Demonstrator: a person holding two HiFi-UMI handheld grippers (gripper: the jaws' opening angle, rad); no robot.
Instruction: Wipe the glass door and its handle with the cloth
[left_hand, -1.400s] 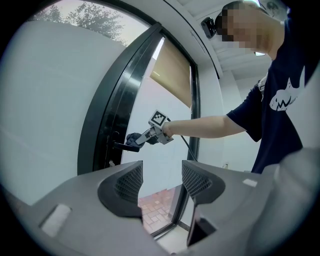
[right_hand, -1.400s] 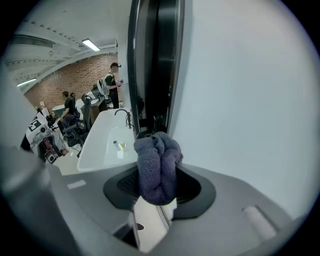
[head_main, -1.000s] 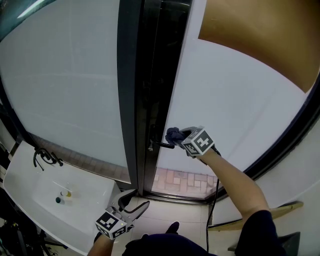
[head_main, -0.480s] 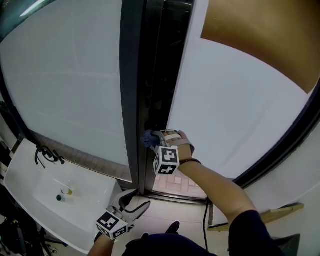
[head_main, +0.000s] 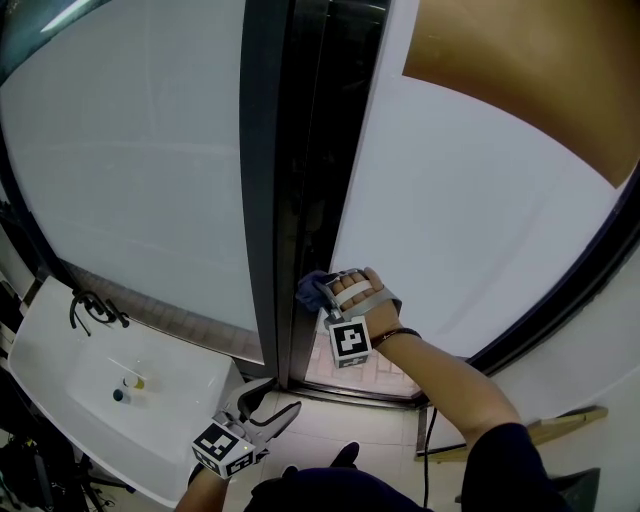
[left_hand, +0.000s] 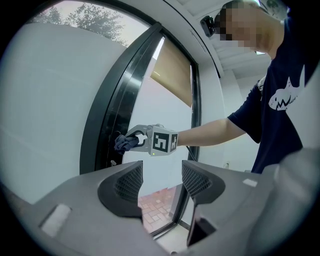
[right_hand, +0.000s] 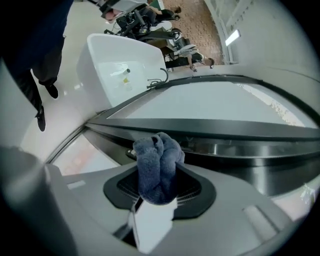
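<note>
Frosted white glass fills the tall door panel (head_main: 460, 210), which runs from a tan blind at the top down to a strip of brick paving seen through the clear band at the foot. A dark metal door frame (head_main: 300, 140) stands upright beside it. A white basin (head_main: 60, 350) lies low on the left, well apart from the work. The person's right tool (head_main: 325, 293) is up at the panel's inner edge, just beside the frame, with its jaws clamped on a bunched grey-blue terry cloth (right_hand: 157, 165). The wad is pressed in where the glass meets the dark metal. The left tool (head_main: 272, 400) hangs low near the person's body. Its jaws are spread and nothing sits between them, only paving and floor beyond. The door handle I can't pick out for certain; the cloth seems to cover the spot where it would sit. I'd judge the handle or edge stage to be in hand. The broad glass shows no streaks or wet patches, so I cannot say how much of it is wiped; it may all remain.
</note>
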